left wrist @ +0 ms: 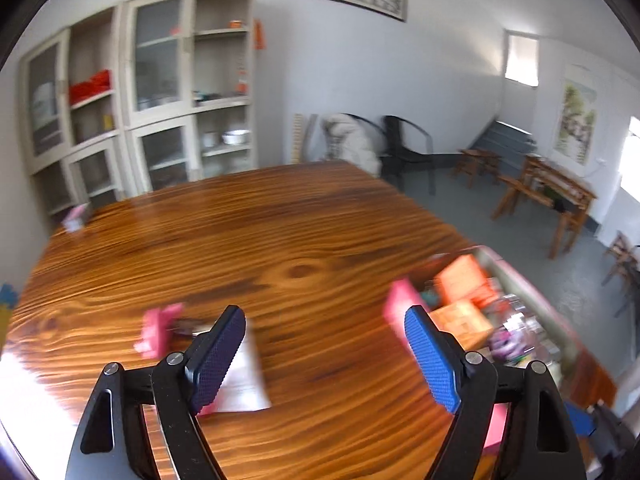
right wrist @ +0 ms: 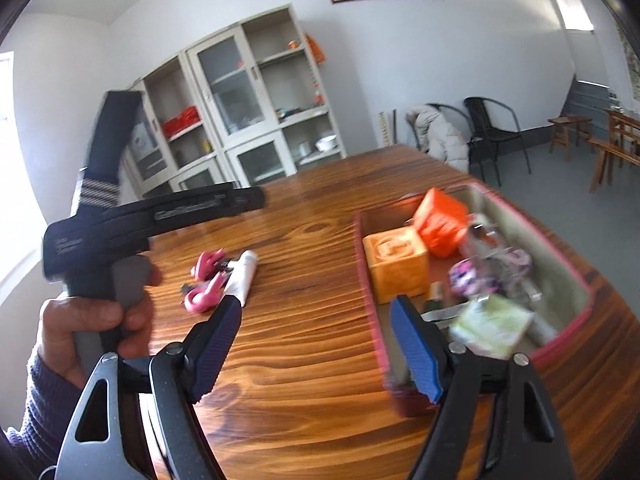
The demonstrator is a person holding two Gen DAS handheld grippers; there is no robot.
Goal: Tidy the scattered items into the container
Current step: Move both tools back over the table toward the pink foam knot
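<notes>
Spanning the lower half of both views, the wooden table [right wrist: 304, 344] carries all task items. The container [right wrist: 576, 276], a pink-rimmed tray with a pale lining, sits at centre right of the right wrist view. It holds an orange-yellow cube [right wrist: 398, 270], a red-orange cube [right wrist: 440, 220], a green-white packet [right wrist: 494, 326] and blurred purple and pink items. Left of centre, outside the container, pink scissors [right wrist: 206, 280] lie just beside a white tube [right wrist: 242, 276].

The right gripper [right wrist: 316, 344] has its jaws spread wide and holds nothing; its right-hand finger overlaps the near rim of the container in the frame.

The left gripper [left wrist: 324, 356] also has its jaws spread wide, empty. In the left wrist view, the white tube [left wrist: 242, 376] lies partly behind the left-hand finger, the scissors [left wrist: 158, 328] at lower left, the container [left wrist: 532, 292] at right. Heavy blur obscures detail.

The left hand [right wrist: 92, 320] grips the tool handle at the left edge of the right wrist view.
</notes>
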